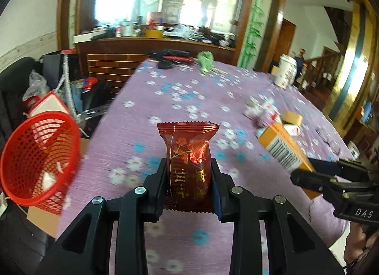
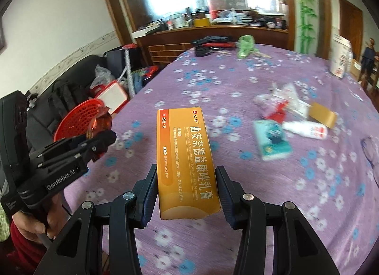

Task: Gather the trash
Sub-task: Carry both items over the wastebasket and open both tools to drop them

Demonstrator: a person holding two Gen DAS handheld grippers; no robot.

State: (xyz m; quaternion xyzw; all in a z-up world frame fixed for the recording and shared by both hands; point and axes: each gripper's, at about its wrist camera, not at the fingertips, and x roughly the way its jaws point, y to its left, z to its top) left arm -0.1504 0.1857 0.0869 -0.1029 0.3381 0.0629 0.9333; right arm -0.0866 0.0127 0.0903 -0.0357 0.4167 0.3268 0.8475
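My left gripper [image 1: 188, 170] is shut on a dark red snack packet [image 1: 188, 156] and holds it above the purple flowered tablecloth [image 1: 180, 99]. A red mesh basket [image 1: 38, 156] stands off the table's left edge, left of the gripper; it also shows in the right wrist view [image 2: 78, 118]. My right gripper [image 2: 187, 178] is shut on an orange medicine box [image 2: 187, 161] above the table. That box and right gripper show in the left wrist view [image 1: 284, 149] at the right. The left gripper shows in the right wrist view [image 2: 99, 137] near the basket.
Loose trash lies at the table's right: crumpled wrappers [image 2: 279, 102], a white bottle [image 2: 305, 129], a teal packet [image 2: 272, 142], a brown box [image 2: 322, 114]. A green bag [image 2: 245, 46] and black items [image 2: 213, 40] lie at the far end. A white container [image 1: 286, 71] stands far right.
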